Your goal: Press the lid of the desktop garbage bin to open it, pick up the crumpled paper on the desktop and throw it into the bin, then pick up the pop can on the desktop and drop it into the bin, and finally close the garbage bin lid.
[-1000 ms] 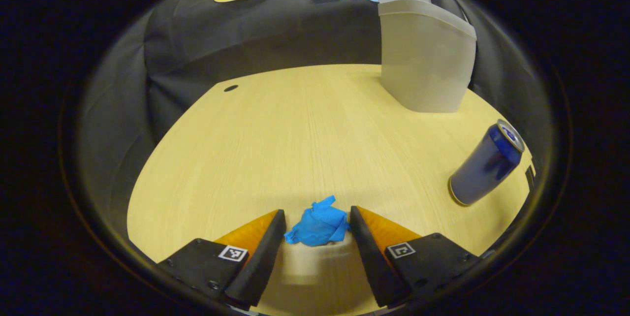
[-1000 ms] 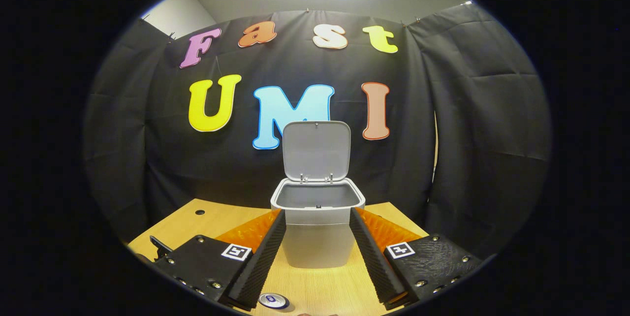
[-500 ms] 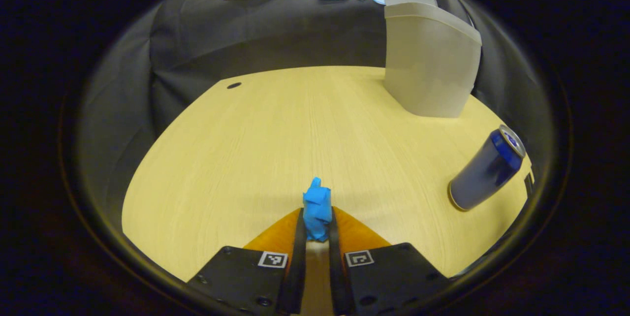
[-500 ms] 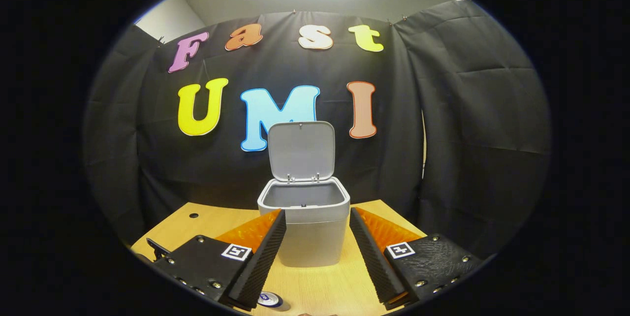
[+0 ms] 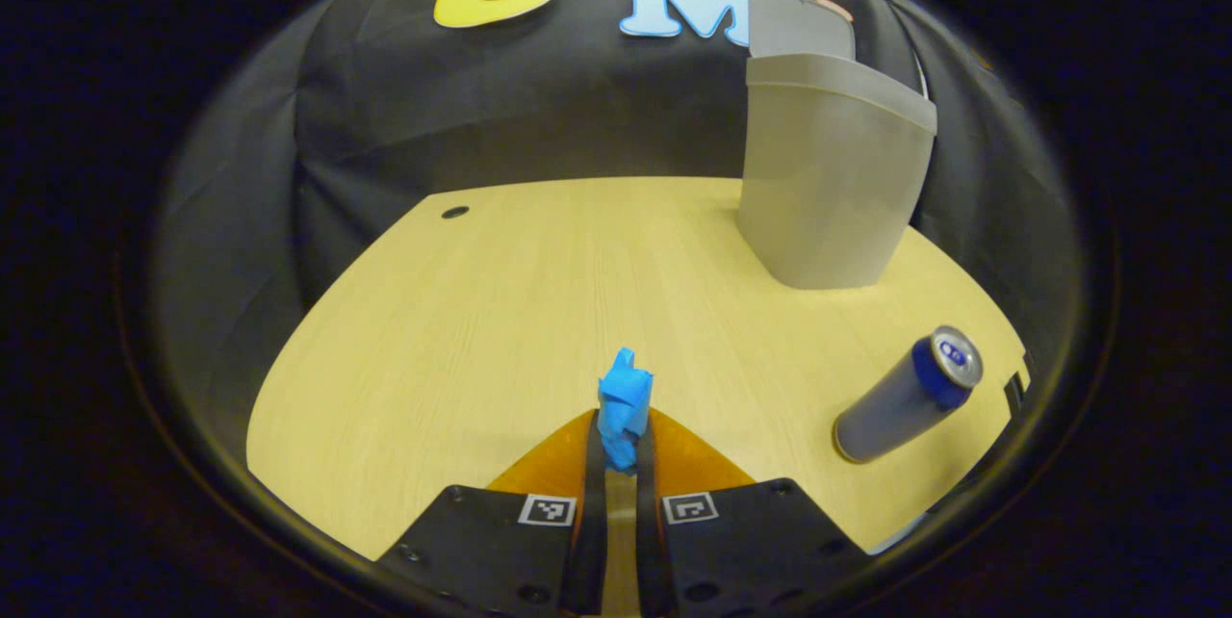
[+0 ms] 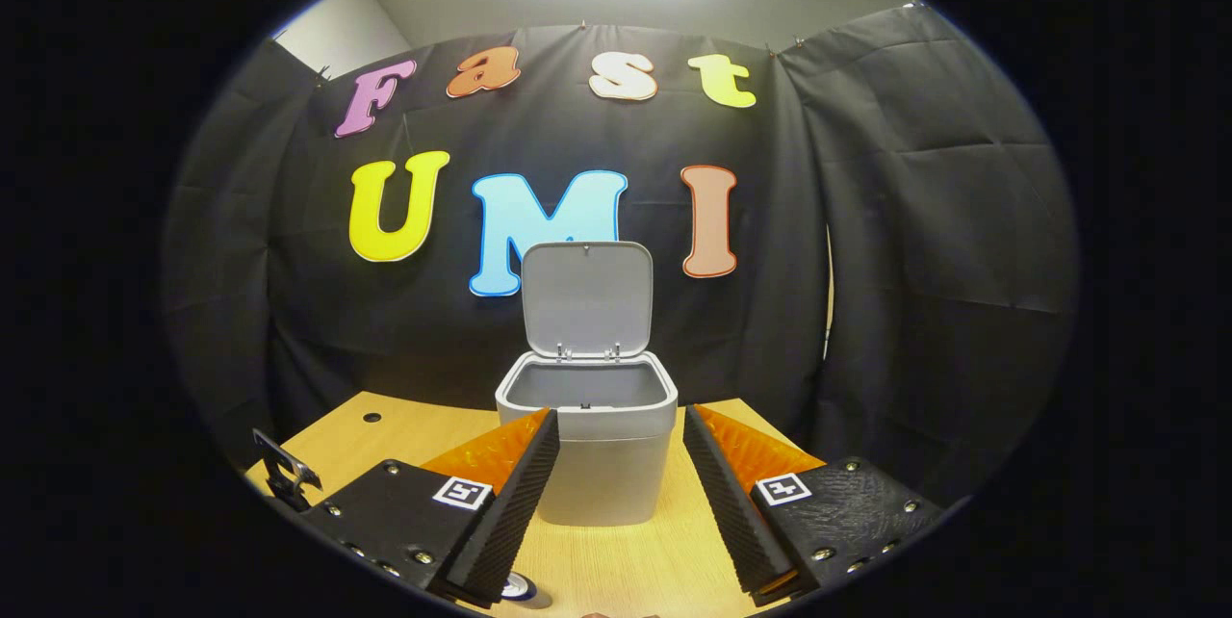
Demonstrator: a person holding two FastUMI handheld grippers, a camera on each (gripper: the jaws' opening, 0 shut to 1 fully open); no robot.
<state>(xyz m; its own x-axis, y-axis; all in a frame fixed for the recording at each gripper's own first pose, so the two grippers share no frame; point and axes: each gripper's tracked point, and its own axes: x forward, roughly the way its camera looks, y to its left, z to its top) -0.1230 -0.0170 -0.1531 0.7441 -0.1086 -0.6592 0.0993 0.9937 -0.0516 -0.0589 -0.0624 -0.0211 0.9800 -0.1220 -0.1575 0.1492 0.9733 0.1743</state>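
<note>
In the left gripper view, my left gripper is shut on the crumpled blue paper, which sticks up from between its two fingers above the wooden desktop. The grey bin stands at the far right of the desk, and the blue pop can stands nearer on the right. In the right gripper view, my right gripper is open and held back from the bin, whose lid stands upright and open. The can's top peeks out at the bottom by the left finger.
A small dark hole marks the desk's far left. Black cloth walls close the booth behind and beside the desk. A dark part of the other gripper shows at the left edge of the right gripper view.
My left gripper closed on the blue paper and has lifted it off the desk. The right gripper has shifted slightly, staying open.
</note>
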